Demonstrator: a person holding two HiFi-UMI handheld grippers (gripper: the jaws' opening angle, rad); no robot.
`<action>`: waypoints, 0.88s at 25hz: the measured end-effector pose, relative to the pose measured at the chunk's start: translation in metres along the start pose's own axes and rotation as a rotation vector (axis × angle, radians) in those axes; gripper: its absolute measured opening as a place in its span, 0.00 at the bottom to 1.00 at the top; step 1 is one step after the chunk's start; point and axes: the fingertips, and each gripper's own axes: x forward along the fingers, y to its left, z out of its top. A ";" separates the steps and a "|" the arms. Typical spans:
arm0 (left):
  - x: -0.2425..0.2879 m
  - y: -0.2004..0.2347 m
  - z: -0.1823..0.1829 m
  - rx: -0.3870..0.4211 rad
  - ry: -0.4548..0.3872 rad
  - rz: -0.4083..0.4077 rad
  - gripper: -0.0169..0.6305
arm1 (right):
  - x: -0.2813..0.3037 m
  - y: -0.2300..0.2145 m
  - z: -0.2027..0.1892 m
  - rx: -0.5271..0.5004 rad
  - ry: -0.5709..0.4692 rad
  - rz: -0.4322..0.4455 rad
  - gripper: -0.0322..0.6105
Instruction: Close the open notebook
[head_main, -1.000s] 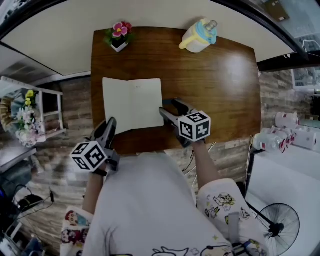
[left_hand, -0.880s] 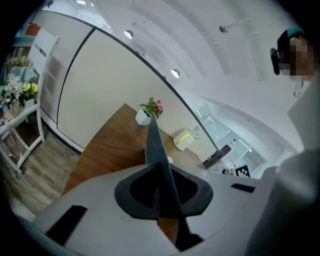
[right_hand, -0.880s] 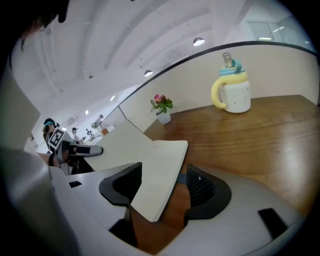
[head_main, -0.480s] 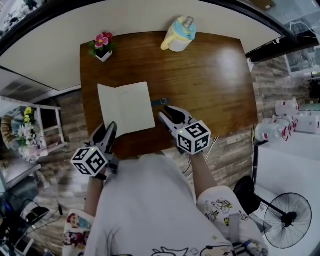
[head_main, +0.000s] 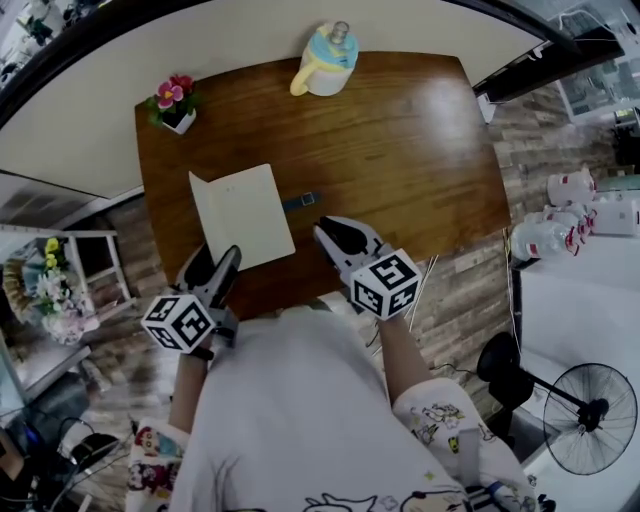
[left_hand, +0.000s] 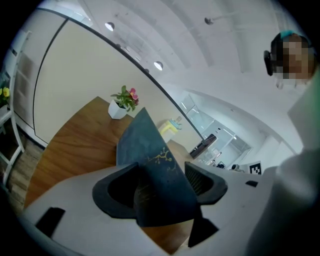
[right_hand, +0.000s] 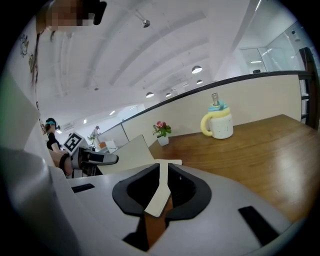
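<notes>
The notebook (head_main: 240, 215) lies on the brown table (head_main: 400, 150) with cream pages up, partly folded, and looks narrower than a full spread. My left gripper (head_main: 213, 260) is at its near left corner. Its jaws are opening, and the dark blue cover (left_hand: 150, 155) stands tilted between them with a gap on one side. My right gripper (head_main: 333, 228) is at the near right edge. Its jaws are closing and pinch a thin cream leaf (right_hand: 159, 192) that is lifted off the table. A dark strip (head_main: 300, 200) shows beside the notebook's right edge.
A potted flower (head_main: 172, 103) stands at the table's far left corner and a yellow cup with a blue lid (head_main: 327, 60) at the far middle. A person's torso fills the near side. A fan (head_main: 590, 415) and white bags (head_main: 575, 215) are on the right.
The right jaws have closed on the notebook's right edge and lifted it, so the spread looks narrower. The left jaws have opened at the near left corner. The dark strip has appeared.
</notes>
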 end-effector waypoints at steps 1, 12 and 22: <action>0.003 -0.002 -0.001 0.008 0.003 -0.003 0.45 | -0.003 -0.001 0.001 0.005 -0.008 -0.004 0.12; 0.034 -0.022 -0.012 0.115 0.007 0.097 0.52 | -0.031 -0.019 -0.008 0.046 -0.028 -0.048 0.11; 0.061 -0.027 -0.028 0.225 0.016 0.254 0.53 | -0.051 -0.040 -0.027 0.085 -0.015 -0.088 0.11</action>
